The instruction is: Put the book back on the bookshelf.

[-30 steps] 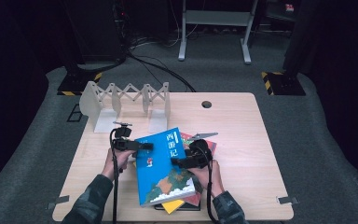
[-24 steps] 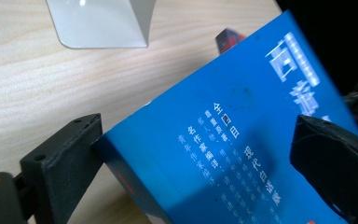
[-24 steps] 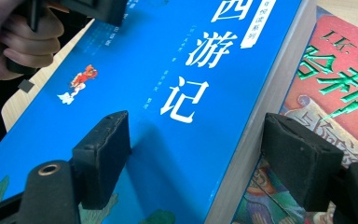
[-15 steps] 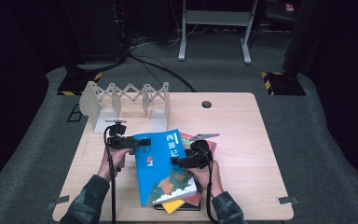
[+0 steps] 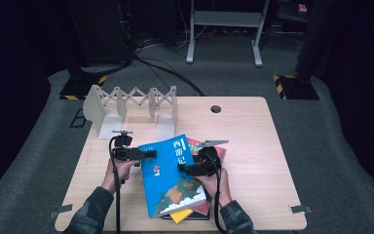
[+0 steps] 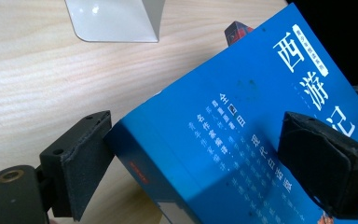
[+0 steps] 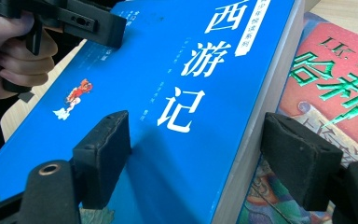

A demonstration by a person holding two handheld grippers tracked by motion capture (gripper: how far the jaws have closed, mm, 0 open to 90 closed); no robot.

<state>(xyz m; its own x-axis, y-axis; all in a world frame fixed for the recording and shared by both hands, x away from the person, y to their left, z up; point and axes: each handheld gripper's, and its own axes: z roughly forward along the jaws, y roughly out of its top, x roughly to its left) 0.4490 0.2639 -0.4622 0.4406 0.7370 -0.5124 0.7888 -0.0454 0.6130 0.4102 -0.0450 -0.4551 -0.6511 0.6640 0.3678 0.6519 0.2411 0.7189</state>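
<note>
The left gripper [image 6: 200,163] and the right gripper [image 7: 205,158] each have 2 jaws apart around the edges of the blue book [image 5: 173,175], atop a red book [image 7: 335,74].

blue book [image 5: 170,178], white lettering; black jaws

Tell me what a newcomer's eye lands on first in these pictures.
The bright blue book with white Chinese characters, lying askew on a stack of books at the table's near edge. The left gripper and right gripper flank it, jaws open astride its two long edges. Behind, near the table's far left corner, stands a white folding rack.
</note>
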